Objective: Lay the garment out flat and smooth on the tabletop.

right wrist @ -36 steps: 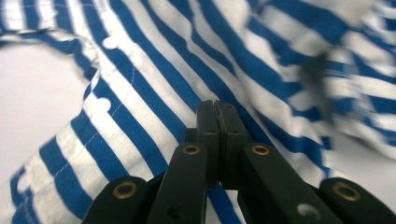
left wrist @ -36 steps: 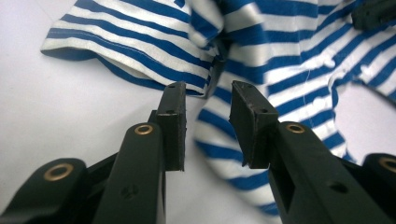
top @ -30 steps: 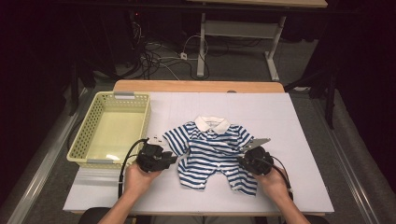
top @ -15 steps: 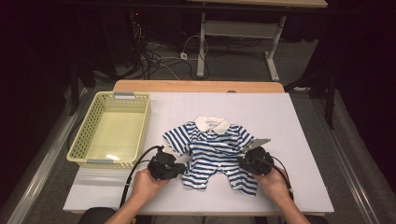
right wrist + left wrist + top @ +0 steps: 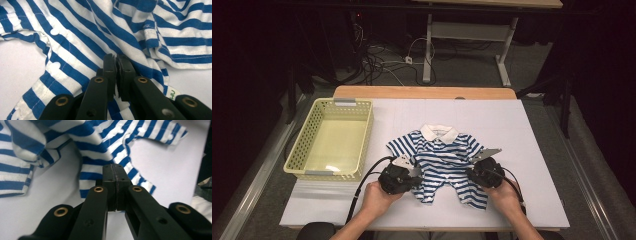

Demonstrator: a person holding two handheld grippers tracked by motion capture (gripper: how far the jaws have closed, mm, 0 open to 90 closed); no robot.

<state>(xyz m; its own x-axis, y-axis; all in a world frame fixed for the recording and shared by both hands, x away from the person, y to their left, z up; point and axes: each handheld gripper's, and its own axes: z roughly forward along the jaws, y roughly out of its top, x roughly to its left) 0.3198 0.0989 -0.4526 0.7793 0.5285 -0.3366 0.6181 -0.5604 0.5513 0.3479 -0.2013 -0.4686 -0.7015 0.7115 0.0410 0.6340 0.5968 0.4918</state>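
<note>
Garment handling at mid-fold: a small blue-and-white striped cotton baby romper with a white polo collar [image 5: 443, 161] lies flat, collar away from the person, near the middle of the white matte table mat [image 5: 522, 130], with both grippers working its lower half. The left gripper [image 5: 412, 174] sits at the garment's left leg, and the black plastic jaws have just been closing; in the left gripper view they are pressed together on the striped hem of that leg [image 5: 100, 175], which rises off the mat in a soft curl, judged to be a lift that begins a fold towards the centre. The right gripper [image 5: 476, 172] rests at the opposite side seam; in the right gripper view the jaws pinch a ridge of the same striped fabric [image 5: 140, 40], probably to anchor that side while the other moves. A grip at both edges keeps the thin cloth taut between the hands, so that it folds along a line and does not bunch.

The knit is soft, light and limp, creasing readily around each grip. White snap fasteners [image 5: 53, 31] run along the leg opening, and a small white label with green print [image 5: 173, 93] projects from the hem. A pale yellow plastic basket with perforated walls [image 5: 302, 150] stands well apart on the left of the mat, within reach, presumably as the destination for the folded piece. A light wooden table edge [image 5: 422, 92] borders the far side of the mat.
</note>
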